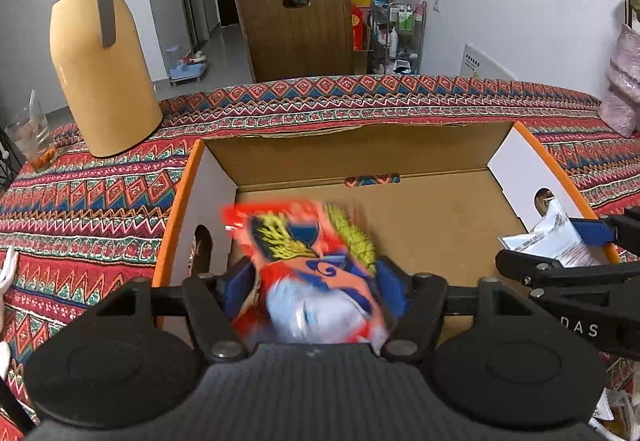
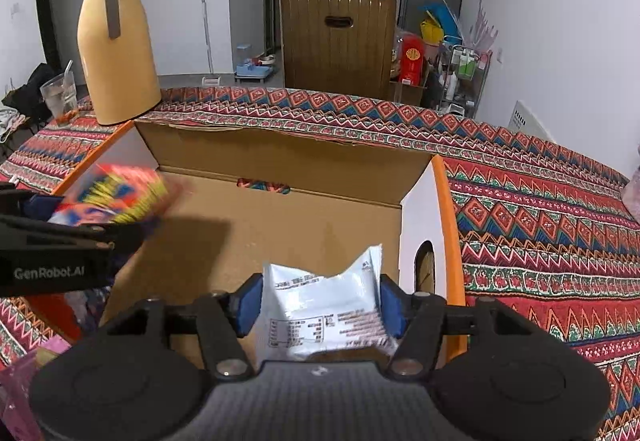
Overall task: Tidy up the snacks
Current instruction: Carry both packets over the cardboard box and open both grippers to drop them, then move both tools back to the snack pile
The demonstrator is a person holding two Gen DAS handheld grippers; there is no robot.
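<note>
A table under a red patterned cloth spreads ahead of both claws and to their sides. On it, directly below and in front of them, stands an open cardboard box with orange edges, white end walls and a bare brown floor. Behind the box, beyond the far edge of the table, is a brown chair. A tall yellow jug with a grey handle stands ahead and to the left of the left claw, outside the box.

The left gripper hangs over the near left part of the box and points down into it. Its jaws stand about half apart, and an orange snack bag fills the gap between the blue pads. The bag is strongly blurred while the claw is sharp, so I cannot tell whether the pads press it or are loose. It shows red, blue and yellow print and a pale lower part.

The right gripper is just beside the left one, over the near right part of the box, close to the white end wall. Its jaws are also about half apart. A white packet with small grey printed text sits between the pads, its crumpled top sticking forward past the fingertips. The pads lie against its edges, but I cannot tell if they grip it.

A clear glass stands far left, beside the jug.
</note>
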